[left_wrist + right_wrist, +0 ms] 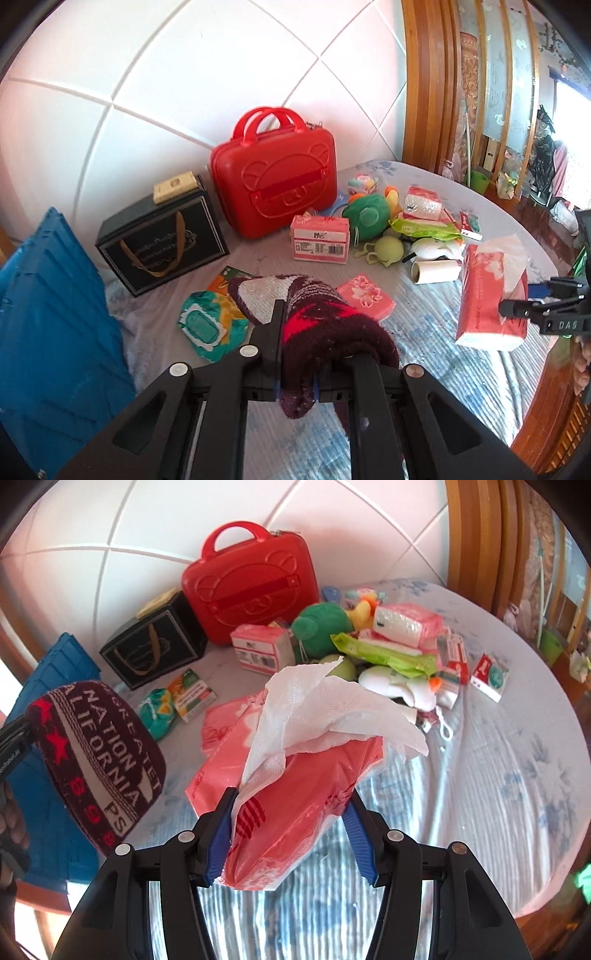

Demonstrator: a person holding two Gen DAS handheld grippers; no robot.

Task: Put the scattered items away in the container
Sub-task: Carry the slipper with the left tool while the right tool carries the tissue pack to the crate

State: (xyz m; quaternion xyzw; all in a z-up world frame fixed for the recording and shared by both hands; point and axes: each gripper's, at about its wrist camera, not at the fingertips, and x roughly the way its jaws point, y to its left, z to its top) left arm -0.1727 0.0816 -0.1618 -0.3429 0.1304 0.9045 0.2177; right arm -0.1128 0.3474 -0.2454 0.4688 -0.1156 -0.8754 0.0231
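Note:
My left gripper (314, 325) is shut on a maroon knit hat (325, 325) with red stars and white lettering, held above the table; the hat also shows in the right wrist view (96, 760). My right gripper (291, 805) is shut on a red tissue pack (295, 808) with white tissue sticking out of its top; the pack also shows in the left wrist view (491, 299). A blue crate (48, 314) stands at the left edge. A closed red carry case (277, 173) stands at the back by the wall.
A black gift box (162, 240) sits left of the red case. Scattered on the cloth: a pink box (320, 240), a green plush toy (365, 214), a wet-wipe pack (207, 325), a pink tissue packet (365, 295), a paper roll (436, 271), a green pack (384, 653).

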